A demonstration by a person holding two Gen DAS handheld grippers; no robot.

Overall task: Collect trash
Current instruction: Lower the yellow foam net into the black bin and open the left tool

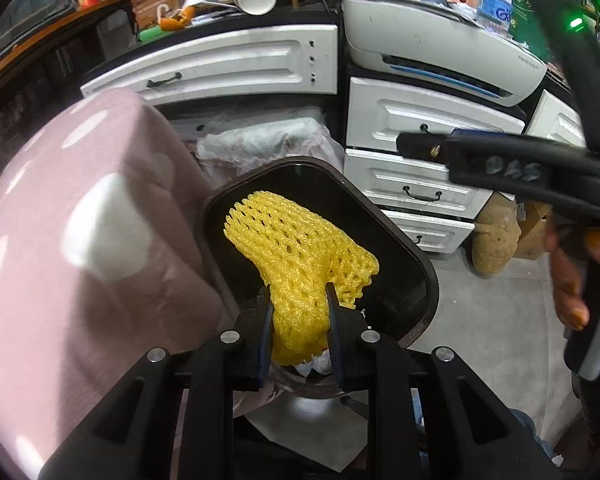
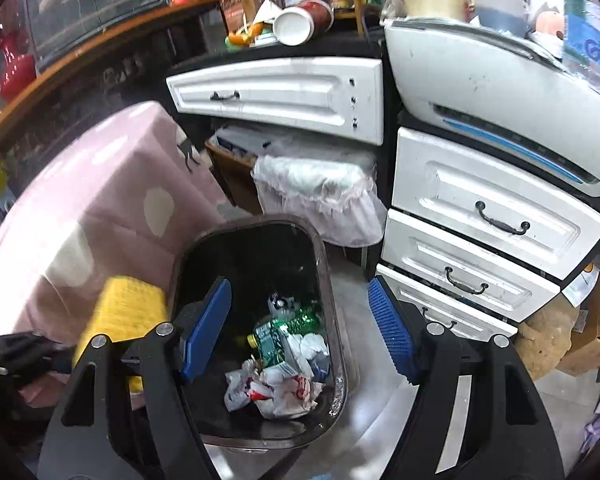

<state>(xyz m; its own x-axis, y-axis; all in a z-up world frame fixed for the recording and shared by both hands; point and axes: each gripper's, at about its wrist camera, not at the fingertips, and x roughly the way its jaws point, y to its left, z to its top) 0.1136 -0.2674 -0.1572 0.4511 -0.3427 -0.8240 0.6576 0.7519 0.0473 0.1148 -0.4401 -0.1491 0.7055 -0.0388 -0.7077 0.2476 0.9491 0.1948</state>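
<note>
My left gripper (image 1: 298, 300) is shut on a yellow foam fruit net (image 1: 296, 248) and holds it over the open mouth of a dark bin (image 1: 420, 276). In the right wrist view the net (image 2: 120, 312) shows blurred at the left of the bin (image 2: 256, 240). The bin holds crumpled white wrappers (image 2: 276, 392) and a green plastic bottle (image 2: 284, 332). My right gripper (image 2: 300, 328) is open and empty above the bin; it shows from the side in the left wrist view (image 1: 500, 164), held to the right of the bin.
A table under a pink spotted cloth (image 1: 60, 240) stands left of the bin. White drawers (image 2: 480, 216) and a white printer (image 2: 480, 80) stand behind and to the right. A second bin with a clear liner (image 2: 320, 192) sits behind. Cardboard boxes (image 2: 580, 340) lie on the floor at right.
</note>
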